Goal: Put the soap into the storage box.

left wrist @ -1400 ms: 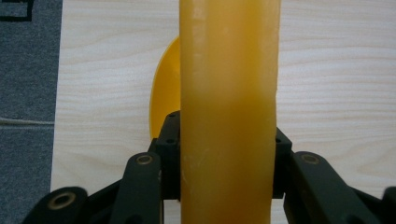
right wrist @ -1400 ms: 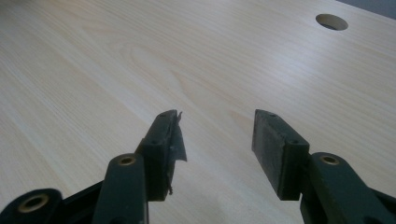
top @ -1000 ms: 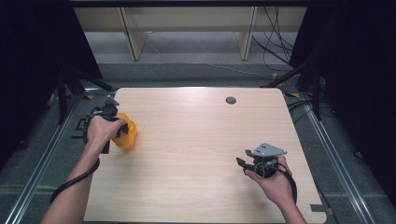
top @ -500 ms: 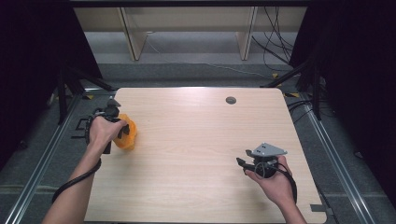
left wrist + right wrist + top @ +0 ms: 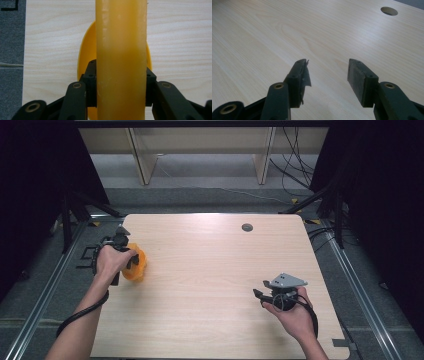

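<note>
Orange plastic fills your left gripper: its pads pinch the wall of an orange cup from both sides, the cup lying tipped on the table at the table's left edge, well to the left of the round hole. Your right gripper sits near the table's right front corner, jaws spread apart and holding nothing.

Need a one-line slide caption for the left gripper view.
Left gripper clamps the yellow plastic bowl by its rim above the light wooden table.
</note>
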Available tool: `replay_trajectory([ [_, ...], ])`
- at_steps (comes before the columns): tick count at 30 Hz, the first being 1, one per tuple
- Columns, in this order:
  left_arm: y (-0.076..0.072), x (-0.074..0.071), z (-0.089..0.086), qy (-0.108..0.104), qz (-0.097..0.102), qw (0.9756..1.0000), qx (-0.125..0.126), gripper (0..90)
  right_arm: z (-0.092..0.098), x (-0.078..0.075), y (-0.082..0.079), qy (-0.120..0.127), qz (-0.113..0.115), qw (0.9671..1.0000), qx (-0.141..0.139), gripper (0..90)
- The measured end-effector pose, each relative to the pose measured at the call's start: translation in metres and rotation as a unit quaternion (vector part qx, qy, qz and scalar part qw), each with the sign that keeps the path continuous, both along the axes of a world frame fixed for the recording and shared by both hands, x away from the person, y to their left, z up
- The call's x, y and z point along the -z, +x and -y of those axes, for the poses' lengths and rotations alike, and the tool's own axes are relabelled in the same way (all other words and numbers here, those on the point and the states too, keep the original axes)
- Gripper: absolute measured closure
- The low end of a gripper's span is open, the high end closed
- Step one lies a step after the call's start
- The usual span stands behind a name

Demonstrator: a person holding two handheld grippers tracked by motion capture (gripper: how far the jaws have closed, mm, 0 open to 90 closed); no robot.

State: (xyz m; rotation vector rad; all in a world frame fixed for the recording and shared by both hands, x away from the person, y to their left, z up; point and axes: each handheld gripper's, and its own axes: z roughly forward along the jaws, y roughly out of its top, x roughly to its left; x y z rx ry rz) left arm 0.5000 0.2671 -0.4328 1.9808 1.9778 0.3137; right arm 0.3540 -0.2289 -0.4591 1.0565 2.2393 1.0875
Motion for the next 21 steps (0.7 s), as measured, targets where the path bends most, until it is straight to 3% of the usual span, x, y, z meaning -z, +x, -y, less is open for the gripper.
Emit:
replay_trajectory([
  [21,0.001,0.0027,-0.0047,-0.006,0.008,0.9999,0.011,57.0,0.0003,0.0001,0.0001,-0.001,0.0,1.0,0.0,49.9],
])
